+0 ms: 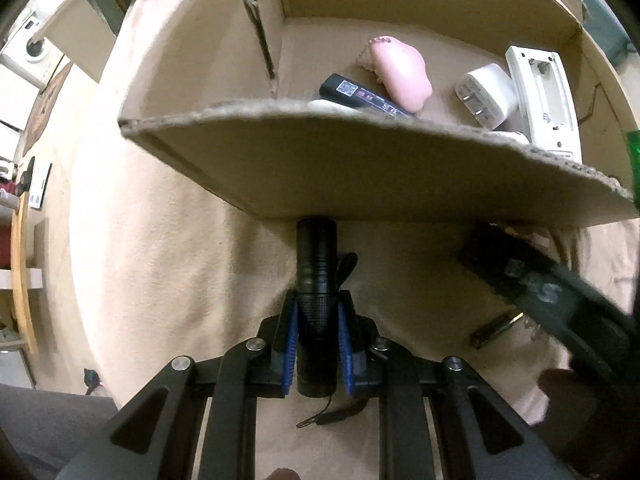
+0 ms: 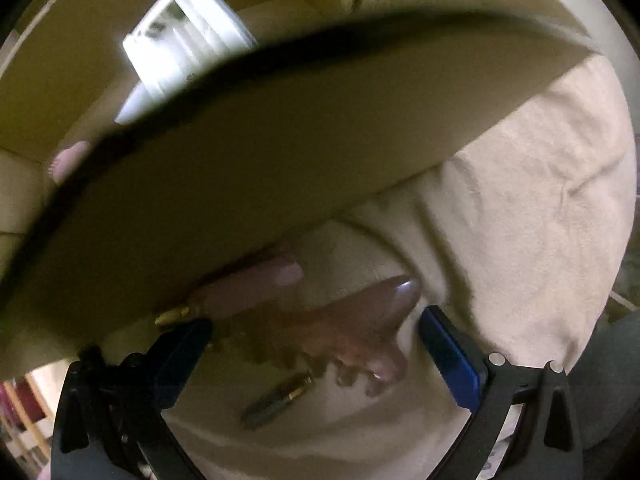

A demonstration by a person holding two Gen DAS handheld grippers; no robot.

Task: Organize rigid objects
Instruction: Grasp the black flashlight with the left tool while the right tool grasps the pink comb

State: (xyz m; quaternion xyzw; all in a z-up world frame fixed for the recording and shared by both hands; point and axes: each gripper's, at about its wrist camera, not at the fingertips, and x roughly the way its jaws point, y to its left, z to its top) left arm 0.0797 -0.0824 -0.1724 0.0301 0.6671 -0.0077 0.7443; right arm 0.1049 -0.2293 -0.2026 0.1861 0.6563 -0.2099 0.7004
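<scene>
My left gripper (image 1: pixel 317 304) is shut on a black flashlight (image 1: pixel 316 280), which points at the near wall of a cardboard box (image 1: pixel 360 176). The box holds a pink object (image 1: pixel 400 72), a black remote (image 1: pixel 360 96), a white charger plug (image 1: pixel 486 94) and a white remote (image 1: pixel 542 96). My right gripper (image 2: pixel 316 320) is open just below the box wall (image 2: pixel 240 200), around a pink translucent comb-like piece (image 2: pixel 360 320) on the cloth. A pink roller (image 2: pixel 256 284) with a gold tip and a small battery (image 2: pixel 280 400) lie beside it. The right gripper also shows in the left wrist view (image 1: pixel 560 304).
A beige cloth (image 1: pixel 160 260) covers the surface under the box. The battery shows in the left wrist view (image 1: pixel 494 330) too. A wooden chair (image 1: pixel 20 272) and washing machine (image 1: pixel 28 44) stand far left. A black cable end (image 1: pixel 92 380) lies at the cloth's edge.
</scene>
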